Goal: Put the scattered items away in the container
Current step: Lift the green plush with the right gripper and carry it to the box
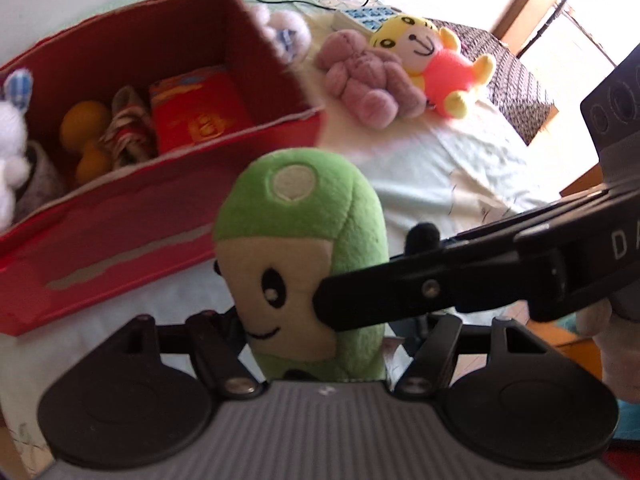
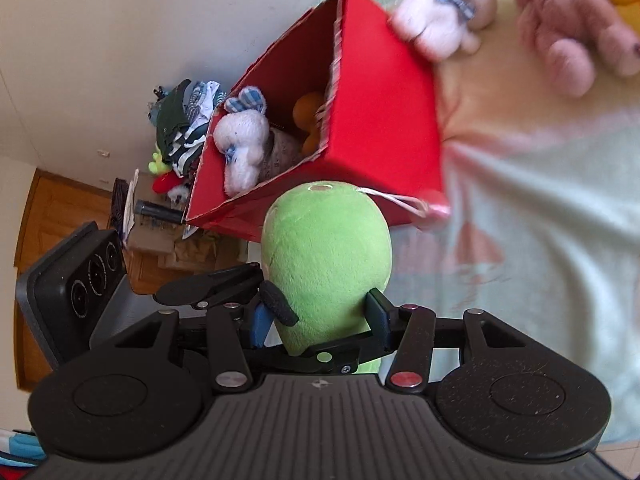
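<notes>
Both sets of jaws are clamped on the green plush toy (image 1: 304, 248): the left gripper (image 1: 316, 344) low on its body, the right gripper (image 2: 320, 320) across it. The toy hangs just before the red box (image 1: 132, 236), which already holds toys. A pink bear (image 1: 368, 76) lies on the bedsheet (image 1: 460, 168) beyond.

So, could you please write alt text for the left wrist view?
Both grippers hold a green plush toy above a pale sheet, near an open red box with toys inside. A pink plush and a yellow plush lie beyond.
</notes>
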A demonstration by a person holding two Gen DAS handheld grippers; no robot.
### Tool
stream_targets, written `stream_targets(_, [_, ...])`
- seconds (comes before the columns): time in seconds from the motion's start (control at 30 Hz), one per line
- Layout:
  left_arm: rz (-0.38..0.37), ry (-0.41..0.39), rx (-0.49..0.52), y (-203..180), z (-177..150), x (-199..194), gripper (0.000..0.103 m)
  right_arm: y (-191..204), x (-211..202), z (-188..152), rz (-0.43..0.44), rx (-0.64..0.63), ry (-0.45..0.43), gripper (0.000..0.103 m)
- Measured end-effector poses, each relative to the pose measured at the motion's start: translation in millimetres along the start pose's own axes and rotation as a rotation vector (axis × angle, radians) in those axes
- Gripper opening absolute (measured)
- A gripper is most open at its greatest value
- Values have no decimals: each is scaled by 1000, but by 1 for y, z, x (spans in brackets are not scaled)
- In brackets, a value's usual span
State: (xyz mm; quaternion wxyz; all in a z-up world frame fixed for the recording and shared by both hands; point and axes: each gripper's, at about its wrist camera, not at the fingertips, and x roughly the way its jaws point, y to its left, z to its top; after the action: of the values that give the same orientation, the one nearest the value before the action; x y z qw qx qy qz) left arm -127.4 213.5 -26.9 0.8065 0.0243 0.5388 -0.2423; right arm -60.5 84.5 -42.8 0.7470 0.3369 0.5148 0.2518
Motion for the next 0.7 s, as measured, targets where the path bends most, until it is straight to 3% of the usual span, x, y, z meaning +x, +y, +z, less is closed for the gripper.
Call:
stream_targets(0.17, [-9, -3, 58, 30, -22, -24, 69, 28, 23, -13, -7, -2, -20, 52])
stream_targets(0.4, [-30, -26, 65, 67, -41, -61, 69, 68, 46, -23, 16, -32, -39, 52])
stream_targets(0.7, [0, -161, 63, 95, -32, -124, 69, 122, 53, -5, 79, -137, -101, 52])
